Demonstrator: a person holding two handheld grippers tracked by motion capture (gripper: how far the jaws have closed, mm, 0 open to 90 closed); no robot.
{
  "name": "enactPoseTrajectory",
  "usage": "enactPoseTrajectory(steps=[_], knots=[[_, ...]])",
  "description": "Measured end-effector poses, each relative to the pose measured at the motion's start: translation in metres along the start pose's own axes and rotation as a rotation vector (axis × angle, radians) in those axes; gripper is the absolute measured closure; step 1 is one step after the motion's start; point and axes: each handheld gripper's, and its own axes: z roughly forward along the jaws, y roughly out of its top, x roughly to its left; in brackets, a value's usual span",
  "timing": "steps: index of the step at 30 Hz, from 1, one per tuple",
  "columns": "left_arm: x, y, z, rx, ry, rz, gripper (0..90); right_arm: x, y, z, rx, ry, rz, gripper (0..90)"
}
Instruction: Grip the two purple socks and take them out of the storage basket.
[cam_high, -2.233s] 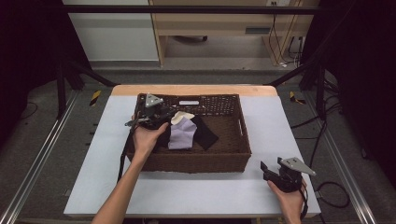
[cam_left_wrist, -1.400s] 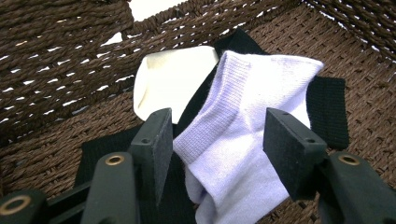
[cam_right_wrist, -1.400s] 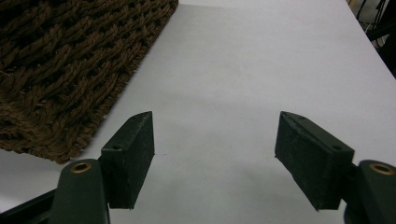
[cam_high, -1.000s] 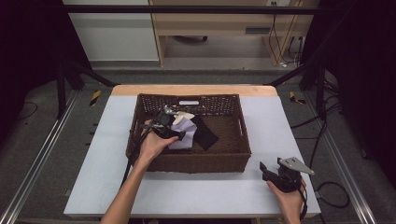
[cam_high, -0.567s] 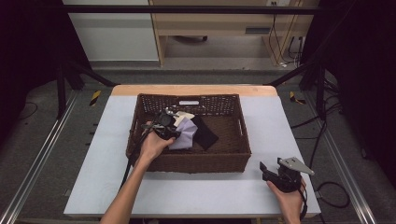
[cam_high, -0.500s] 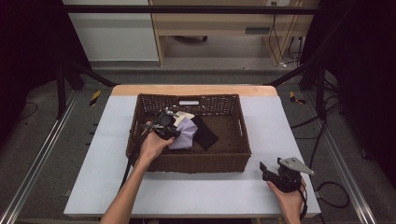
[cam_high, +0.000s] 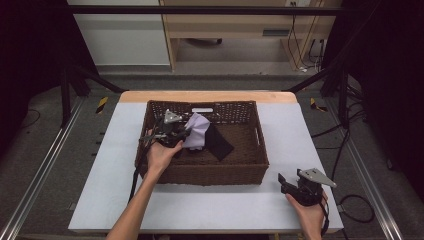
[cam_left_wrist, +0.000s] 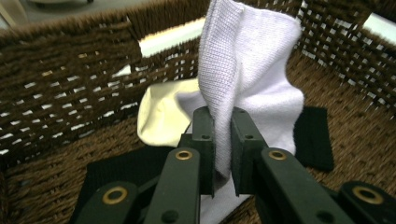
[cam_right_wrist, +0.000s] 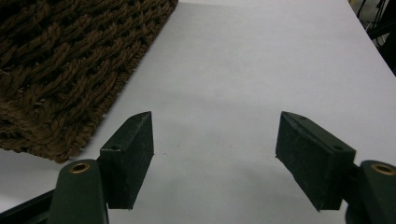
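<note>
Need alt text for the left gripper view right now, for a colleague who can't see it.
The left gripper has just closed its jaws on a fold of pale lilac sock, which stands up inside the brown wicker basket. A cream sock and black cloth lie behind it on the basket floor.

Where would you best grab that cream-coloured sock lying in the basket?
Probably at its rounded free end, coming down from above. The cream sock lies flat on the basket floor near a wall, partly under the white sock that the left tongs have just closed on. The free end bulges a little, giving the pads a fold to pinch; the wall blocks a sideways approach.
</note>
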Motion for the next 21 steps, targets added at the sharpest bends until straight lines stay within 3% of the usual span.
enactPoseTrajectory(steps=[2,6,9,12,16,21], knots=[[0.000,0.000,0.001,0.013,-0.015,0.002,81.3,0.000,0.000,0.000,0.000,-0.002,-0.003,28.0],[0.002,-0.001,0.009,0.088,-0.016,-0.010,80.0,0.000,0.000,0.000,0.001,-0.002,-0.003,28.0],[0.004,-0.002,0.014,0.128,-0.008,-0.006,72.9,0.001,0.000,0.000,0.001,-0.003,-0.004,28.0],[0.006,-0.003,0.015,0.119,0.014,0.000,60.9,0.001,0.000,0.000,0.001,-0.002,-0.003,28.0],[0.006,-0.003,0.017,0.128,0.026,0.010,60.8,0.001,0.000,0.000,0.001,-0.002,-0.004,28.0],[0.007,-0.004,0.022,0.184,0.046,0.038,58.3,0.000,0.000,0.000,0.001,-0.002,-0.012,27.9]])
